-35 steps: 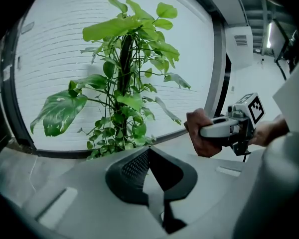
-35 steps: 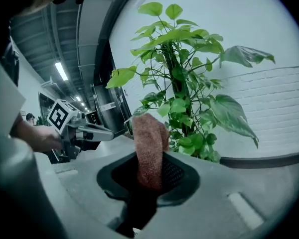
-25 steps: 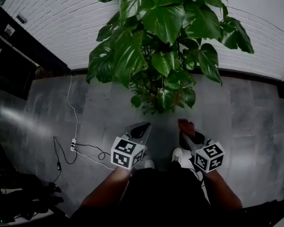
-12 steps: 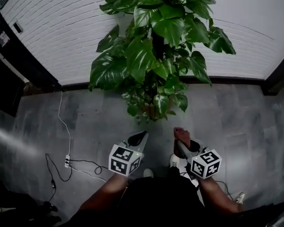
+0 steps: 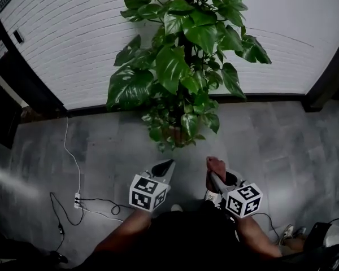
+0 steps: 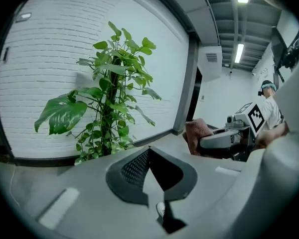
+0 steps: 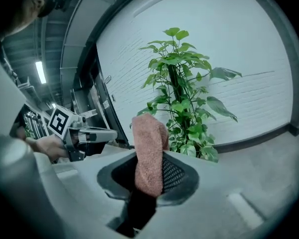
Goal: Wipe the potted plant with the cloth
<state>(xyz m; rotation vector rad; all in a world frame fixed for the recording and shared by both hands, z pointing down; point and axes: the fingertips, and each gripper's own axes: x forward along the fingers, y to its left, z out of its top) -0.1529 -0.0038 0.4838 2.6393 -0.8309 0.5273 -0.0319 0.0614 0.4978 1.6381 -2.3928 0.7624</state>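
Left gripper sits near-left, jaws closed together, nothing in them. Potted plant stands on the floor against the white brick wall, on the far side, roughly midway between the two grippers and well apart from both. Its long axis is upright, with leaves stacked up the stem. Right gripper is clamped on the cloth, which sticks up out of its jaws. Plant lies far and slightly left of it. Both grippers look equally near, but the right has the cloth, so the reach is probably forward-left.
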